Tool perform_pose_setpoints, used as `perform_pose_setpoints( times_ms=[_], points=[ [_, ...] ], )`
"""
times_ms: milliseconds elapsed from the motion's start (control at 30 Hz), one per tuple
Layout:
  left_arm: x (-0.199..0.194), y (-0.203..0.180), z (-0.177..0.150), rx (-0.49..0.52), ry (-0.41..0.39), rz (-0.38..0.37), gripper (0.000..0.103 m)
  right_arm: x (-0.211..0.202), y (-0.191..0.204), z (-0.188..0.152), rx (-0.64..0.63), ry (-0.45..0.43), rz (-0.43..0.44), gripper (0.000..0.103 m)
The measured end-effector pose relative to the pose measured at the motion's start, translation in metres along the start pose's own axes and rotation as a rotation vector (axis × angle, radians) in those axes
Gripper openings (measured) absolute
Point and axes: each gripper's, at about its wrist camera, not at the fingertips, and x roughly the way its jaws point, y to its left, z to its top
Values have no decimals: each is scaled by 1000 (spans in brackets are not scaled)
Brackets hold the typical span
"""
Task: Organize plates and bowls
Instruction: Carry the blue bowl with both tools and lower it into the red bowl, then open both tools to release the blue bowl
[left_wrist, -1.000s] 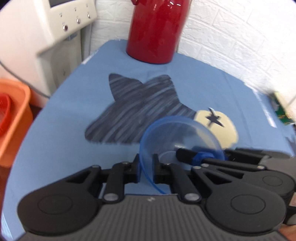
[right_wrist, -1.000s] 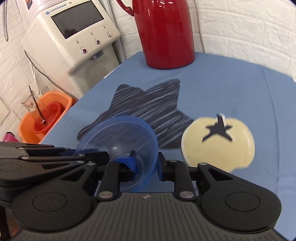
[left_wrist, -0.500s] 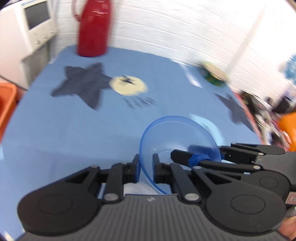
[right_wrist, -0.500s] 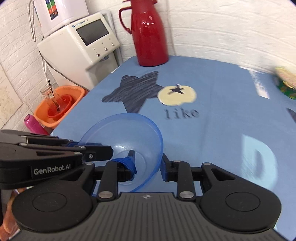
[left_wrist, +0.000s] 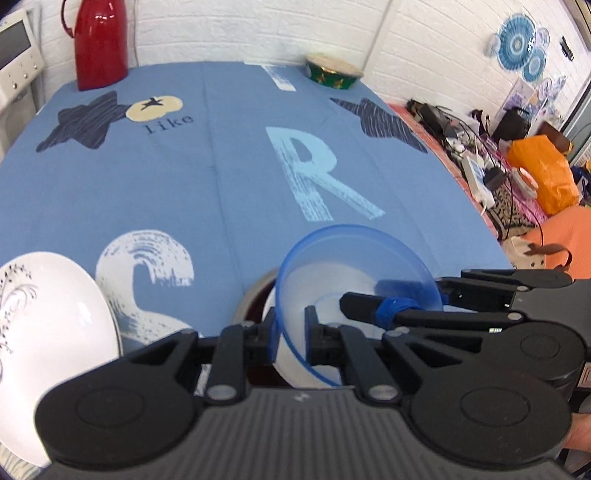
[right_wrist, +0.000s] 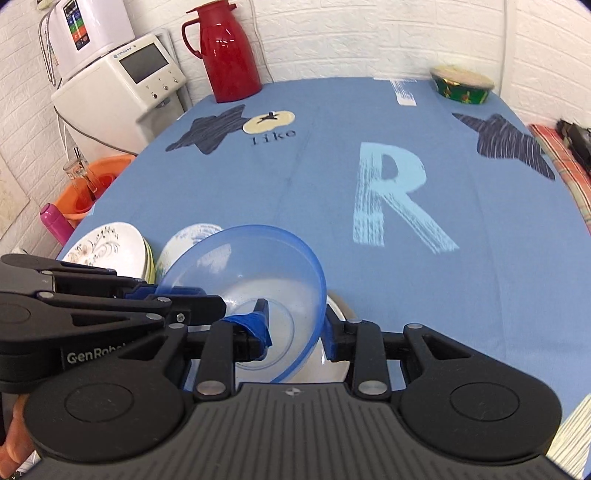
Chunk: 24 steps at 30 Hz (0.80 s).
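Left tool (left_wrist: 290, 334) and right tool (right_wrist: 295, 332) both pinch the rim of the blue bowl (right_wrist: 251, 291), held above a white bowl (right_wrist: 334, 365) beside the stacked plates (right_wrist: 105, 245) on the tabletop (right_wrist: 332, 177). Step: nesting. Next: lower the bowl level, then release both tools.

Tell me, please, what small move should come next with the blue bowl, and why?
Probably lower the blue bowl straight down. Both the left gripper and the right gripper clamp its rim, and it hangs tilted just above a white bowl that sits inside a metal bowl. Levelling it first should let it nest.
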Motion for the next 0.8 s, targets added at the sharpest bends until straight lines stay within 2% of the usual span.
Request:
perform_pose_setpoints(
  times_ms=[267, 400, 600, 633, 700, 800],
  points=[
    [14, -4, -10, 42, -12, 35, 2, 6, -11, -17, 7, 0, 22, 13],
    [12, -3, -11, 60, -30, 21, 5, 7, -14, -18, 14, -12, 34, 12],
    [1, 4, -12, 56, -50, -38, 41, 0, -21, -15, 62, -43, 52, 12],
    [-3, 4, -13, 57, -64, -11, 60, -2, -22, -14, 67, -50, 49, 12],
    [-10, 5, -13, 72, -94, 10, 61, -6, -22, -12, 55, -68, 30, 13],
    [-16, 12, -12, 61, -102, -5, 61, -12, -22, -10, 31, -100, -16, 14]
  ],
)
